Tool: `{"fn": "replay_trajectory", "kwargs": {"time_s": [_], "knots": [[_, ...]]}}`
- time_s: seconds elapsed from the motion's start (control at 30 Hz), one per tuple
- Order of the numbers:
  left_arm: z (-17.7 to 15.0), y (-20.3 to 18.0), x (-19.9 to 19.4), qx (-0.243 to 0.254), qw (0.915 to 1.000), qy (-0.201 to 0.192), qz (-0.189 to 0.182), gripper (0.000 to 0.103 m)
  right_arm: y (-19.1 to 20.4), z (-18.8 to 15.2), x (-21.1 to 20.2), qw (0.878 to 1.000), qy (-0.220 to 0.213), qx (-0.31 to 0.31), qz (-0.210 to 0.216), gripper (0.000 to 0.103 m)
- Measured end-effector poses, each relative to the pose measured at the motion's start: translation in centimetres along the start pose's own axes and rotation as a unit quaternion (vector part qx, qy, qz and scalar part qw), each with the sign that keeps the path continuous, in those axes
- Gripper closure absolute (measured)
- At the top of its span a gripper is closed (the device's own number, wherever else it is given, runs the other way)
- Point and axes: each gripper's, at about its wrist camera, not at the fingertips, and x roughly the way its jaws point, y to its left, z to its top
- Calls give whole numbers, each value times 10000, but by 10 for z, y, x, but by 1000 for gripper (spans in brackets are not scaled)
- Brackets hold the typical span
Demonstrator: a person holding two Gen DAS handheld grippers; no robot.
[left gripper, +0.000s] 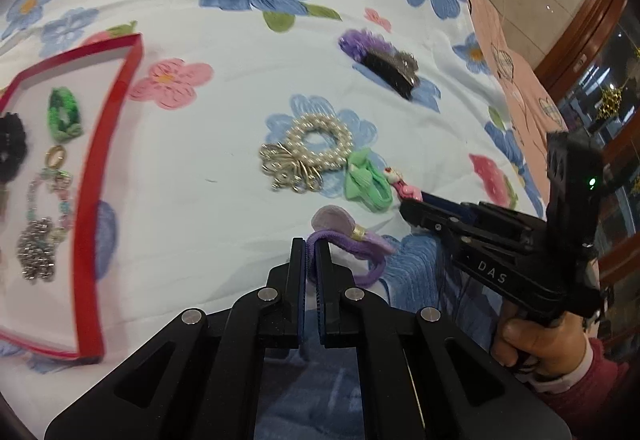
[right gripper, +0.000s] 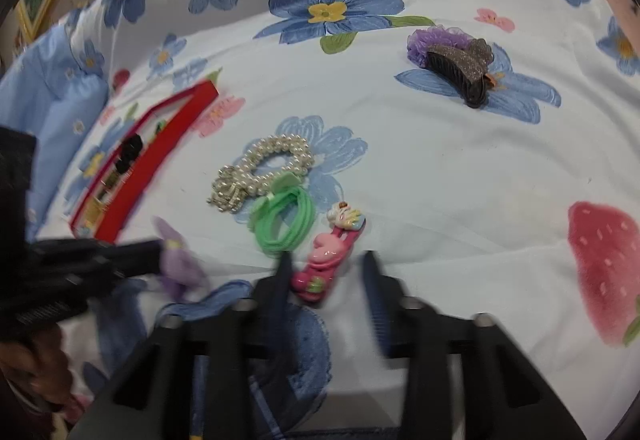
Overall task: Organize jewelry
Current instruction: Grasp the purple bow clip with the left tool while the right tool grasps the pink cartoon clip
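My left gripper [left gripper: 310,246] is shut on a purple hair tie [left gripper: 352,240] with a bow; it also shows in the right wrist view [right gripper: 178,260]. My right gripper [right gripper: 326,260] is open, its fingers on either side of a pink hair clip [right gripper: 328,256], also seen in the left wrist view [left gripper: 404,186]. A red-rimmed tray [left gripper: 90,200] at left holds a green hair tie [left gripper: 64,114], a ring [left gripper: 55,156], a beaded bracelet [left gripper: 44,236] and a black scrunchie [left gripper: 10,148].
On the flowered bedsheet lie a pearl bracelet [left gripper: 320,142] with a silver charm [left gripper: 288,168], a green hair tie [right gripper: 284,218], and a purple scrunchie [right gripper: 432,40] beside a dark glitter claw clip [right gripper: 464,70]. A blue pillow [right gripper: 44,100] lies far left.
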Motion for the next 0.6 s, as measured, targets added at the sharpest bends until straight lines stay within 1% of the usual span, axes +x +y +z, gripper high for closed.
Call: {"fn": "replay_trajectory", "kwargs": {"time_s": [0.1, 0.23, 0.33, 0.4, 0.5, 0.6], "knots": [[1, 4, -7, -43, 9999, -95, 18, 100, 1, 0, -4, 10000, -48, -62, -45, 87], [-1, 10, -18, -132, 9997, -204, 48, 100, 2, 3, -21, 9996, -267, -28, -9, 87], [-4, 17, -28, -219, 9993, -295, 86, 100, 7, 8, -37, 9988, -463, -31, 169, 87], [-8, 23, -38, -303, 9988, -370, 139, 100, 14, 11, -43, 9982, -520, -60, 289, 87], [-14, 34, -52, -436, 9976, -484, 214, 100, 25, 16, -46, 9970, -546, -62, 552, 87], [-21, 49, -68, -593, 9959, -592, 333, 100, 40, 18, -45, 9959, -515, -155, 721, 87]]}}
